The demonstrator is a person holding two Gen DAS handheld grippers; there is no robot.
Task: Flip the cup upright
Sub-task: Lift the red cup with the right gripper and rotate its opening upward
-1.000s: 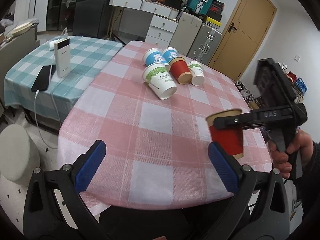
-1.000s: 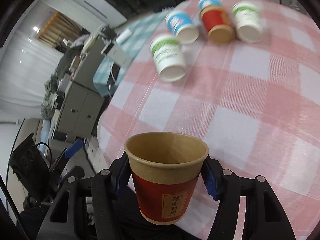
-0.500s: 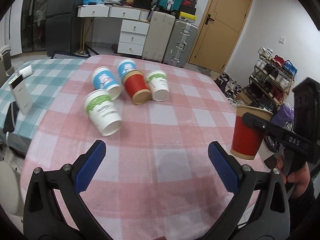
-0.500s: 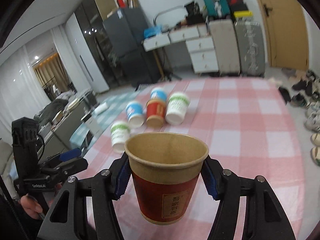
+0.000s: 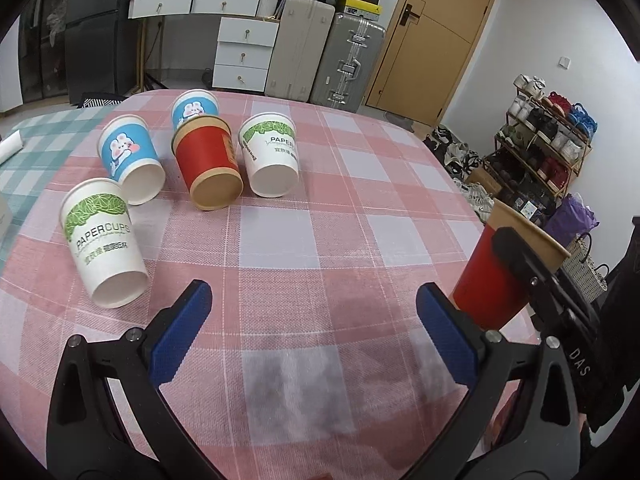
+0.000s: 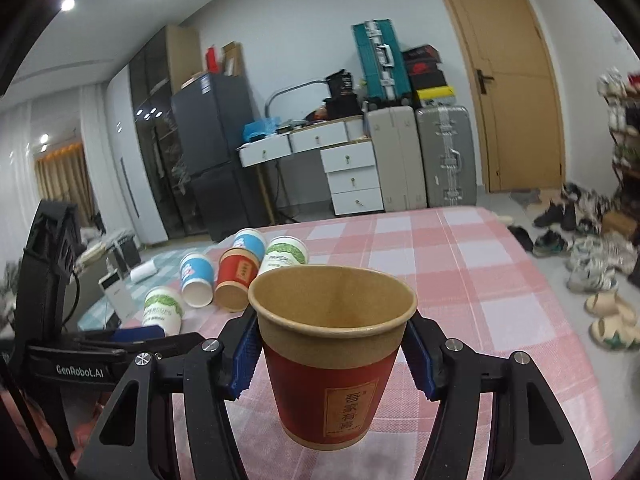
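Note:
My right gripper is shut on a red paper cup with a brown rim, held upright with its mouth up, just above the pink checked tablecloth. The left wrist view shows the same red cup at the table's right edge, with the right gripper's finger across it. My left gripper hangs open and empty over the near middle of the table. Several cups lie on their sides farther back: a green-printed white cup, a blue cup, a red cup, a white cup.
Another blue cup lies behind the red one. A teal checked table adjoins on the left. Suitcases, white drawers and a shoe rack stand beyond the table. The pink cloth fills the middle of the table.
The right gripper has swung the red cup from over the table's left side to the right edge, kept upright and lowered. The left gripper has drawn closer to the lying cups, staying open.

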